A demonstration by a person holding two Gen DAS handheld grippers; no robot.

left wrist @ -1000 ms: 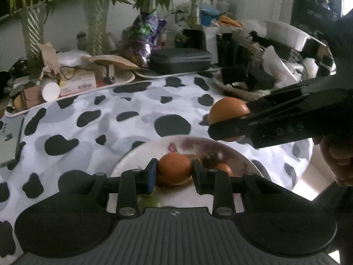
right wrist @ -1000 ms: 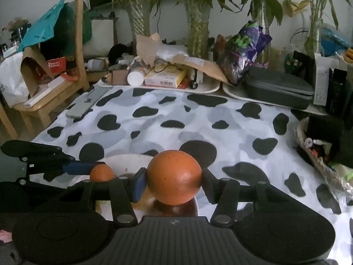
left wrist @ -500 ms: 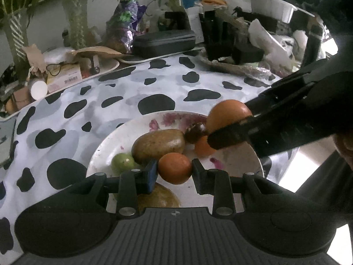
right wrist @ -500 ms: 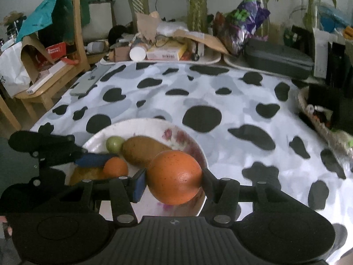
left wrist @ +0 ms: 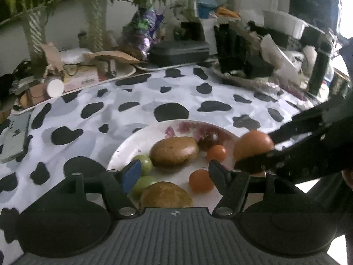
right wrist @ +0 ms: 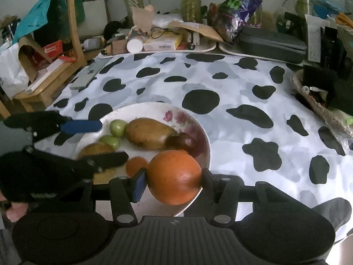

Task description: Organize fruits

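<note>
Right wrist view shows the right gripper with its jaws clamped on a large orange, which hangs over the near rim of the flowered plate. Left wrist view shows the left gripper with its jaws spread wide and nothing between them; a small orange fruit lies on the plate just inside the right jaw, seemingly free of it, though the angle makes contact hard to judge. Further in on the plate lie a brown potato-like fruit, a second brown one at the near edge, two green fruits beside the left jaw, another small orange fruit and a dark reddish fruit toward the far side. The plate rests on a table under a cow-spot cloth. Beyond the plate, at the table's far edge, sit a dark zip case and a tray of clutter.
</note>
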